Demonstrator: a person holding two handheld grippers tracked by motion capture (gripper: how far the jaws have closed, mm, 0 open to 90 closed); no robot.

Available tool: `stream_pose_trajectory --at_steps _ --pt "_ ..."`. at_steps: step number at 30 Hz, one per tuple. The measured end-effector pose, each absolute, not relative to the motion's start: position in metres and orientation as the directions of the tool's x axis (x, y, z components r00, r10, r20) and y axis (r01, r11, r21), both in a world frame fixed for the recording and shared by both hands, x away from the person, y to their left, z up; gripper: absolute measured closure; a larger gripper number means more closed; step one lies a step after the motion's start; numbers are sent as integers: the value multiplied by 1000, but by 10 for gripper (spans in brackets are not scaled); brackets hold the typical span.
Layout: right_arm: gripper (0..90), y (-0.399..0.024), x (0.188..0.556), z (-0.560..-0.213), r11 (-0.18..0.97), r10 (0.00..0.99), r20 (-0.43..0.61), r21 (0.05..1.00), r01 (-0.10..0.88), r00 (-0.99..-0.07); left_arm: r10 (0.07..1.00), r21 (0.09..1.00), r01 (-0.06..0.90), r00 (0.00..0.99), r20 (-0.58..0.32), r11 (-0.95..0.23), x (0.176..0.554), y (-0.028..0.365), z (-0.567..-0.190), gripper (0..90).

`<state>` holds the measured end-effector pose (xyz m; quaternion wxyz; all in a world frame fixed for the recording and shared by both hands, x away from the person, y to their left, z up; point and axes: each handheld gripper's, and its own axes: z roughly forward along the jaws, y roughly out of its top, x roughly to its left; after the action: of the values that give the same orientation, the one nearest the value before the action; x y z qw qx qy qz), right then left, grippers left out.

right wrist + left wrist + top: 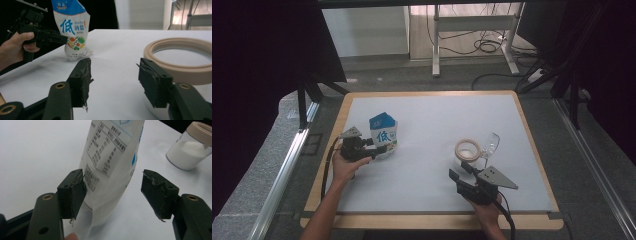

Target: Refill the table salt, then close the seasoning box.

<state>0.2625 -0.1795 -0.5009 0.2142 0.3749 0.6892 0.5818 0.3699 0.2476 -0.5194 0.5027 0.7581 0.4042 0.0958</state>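
While my left claw (113, 192) stands spread around the salt bag (110, 157), one pad touching, the other clear, a lopsided squeeze could tip the upright bag over on the bench (432, 165). My right claw (113, 82) gapes empty just before the jar (180, 62), and might knock it.

On the white table mat (422, 165): one blue-and-white standing plastic pouch (383, 135), one clear jar of white powder with a beige ring lid (469, 152) — and one clear plastic scoop (492, 144), probably.
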Motion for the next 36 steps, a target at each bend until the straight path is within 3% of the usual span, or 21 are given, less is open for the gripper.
stream_pose_trajectory --at_steps 8,17,27,36 --pt "617 -213 259 -489 11 787 146 968 251 -600 719 833 527 644 -262 -168 367 248 -524 337" --pt "864 -247 263 -479 -26 826 148 974 225 -544 717 831 534 640 -275 -158 359 250 -532 333" --pt "893 -253 259 -474 -41 816 156 976 213 -556 717 823 540 642 -270 -174 354 251 -537 332" --pt "895 -272 257 -474 -55 856 147 979 196 -495 711 821 542 649 -271 -181 350 251 -539 333"
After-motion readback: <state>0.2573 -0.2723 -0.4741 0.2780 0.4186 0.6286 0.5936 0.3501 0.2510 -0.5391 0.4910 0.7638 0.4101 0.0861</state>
